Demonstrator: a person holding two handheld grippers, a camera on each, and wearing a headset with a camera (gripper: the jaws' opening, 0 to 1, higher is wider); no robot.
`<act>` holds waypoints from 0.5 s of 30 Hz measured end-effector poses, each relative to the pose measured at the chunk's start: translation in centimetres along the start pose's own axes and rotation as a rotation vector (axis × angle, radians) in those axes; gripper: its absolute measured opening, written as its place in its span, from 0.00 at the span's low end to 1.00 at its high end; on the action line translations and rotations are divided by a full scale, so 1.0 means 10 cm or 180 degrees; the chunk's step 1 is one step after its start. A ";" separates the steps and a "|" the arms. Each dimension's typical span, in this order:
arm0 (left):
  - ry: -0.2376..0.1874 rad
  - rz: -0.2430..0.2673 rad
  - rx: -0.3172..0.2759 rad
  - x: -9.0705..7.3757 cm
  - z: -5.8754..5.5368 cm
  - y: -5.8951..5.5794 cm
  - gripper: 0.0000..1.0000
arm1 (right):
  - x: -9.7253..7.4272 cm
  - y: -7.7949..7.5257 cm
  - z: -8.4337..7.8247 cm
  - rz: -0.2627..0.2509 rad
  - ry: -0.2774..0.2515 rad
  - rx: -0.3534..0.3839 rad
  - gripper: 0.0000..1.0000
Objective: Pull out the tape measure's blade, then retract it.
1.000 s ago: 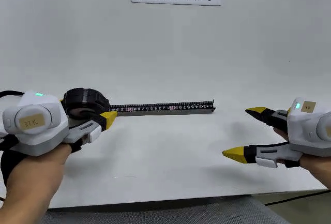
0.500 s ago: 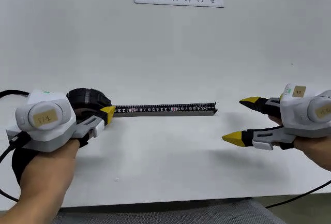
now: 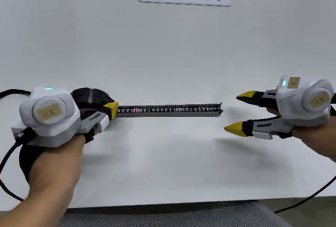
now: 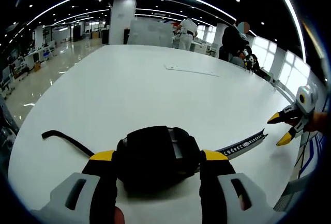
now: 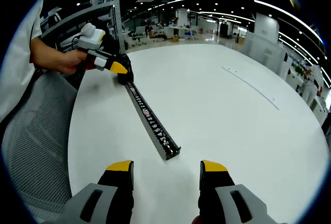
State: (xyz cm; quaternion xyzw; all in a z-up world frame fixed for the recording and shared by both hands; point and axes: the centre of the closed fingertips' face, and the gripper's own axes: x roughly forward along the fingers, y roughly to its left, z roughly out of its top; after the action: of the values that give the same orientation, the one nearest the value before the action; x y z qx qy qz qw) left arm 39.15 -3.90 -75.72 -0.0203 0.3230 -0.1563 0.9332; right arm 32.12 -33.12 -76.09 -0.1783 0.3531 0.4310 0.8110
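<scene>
tape measure (image 3: 90,97): case at the left of the bench (image 3: 157,159), clamped between the left gripper (image 4: 158,157) fingers, likely to anchor it | blade (image 3: 168,109): extended rightward along the bench | right gripper (image 3: 240,112): fingers apart, empty, just beside the blade tip, apparently lined up on it | right gripper view: shows the hooked end (image 5: 173,153) clearly, where the head view blurs it | left gripper view: both fingers against the case sides

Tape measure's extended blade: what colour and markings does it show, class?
Black blade, white numerals with some red marks; clearest in the right gripper view.
</scene>
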 end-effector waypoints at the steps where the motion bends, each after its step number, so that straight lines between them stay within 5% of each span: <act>1: 0.0002 0.0003 -0.0004 0.00 0.00 0.00 0.60 | 0.01 0.00 0.00 0.0007 0.0009 -0.0022 0.46; 15: 0.0006 0.0000 -0.0010 0.00 0.00 -0.01 0.60 | 0.13 -0.06 0.04 0.0109 0.0088 -0.0203 0.38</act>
State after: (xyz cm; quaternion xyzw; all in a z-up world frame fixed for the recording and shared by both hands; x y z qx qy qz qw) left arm 39.10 -3.95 -75.71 -0.0217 0.3241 -0.1558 0.9329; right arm 33.33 -32.46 -76.75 -0.2038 0.3533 0.4534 0.7925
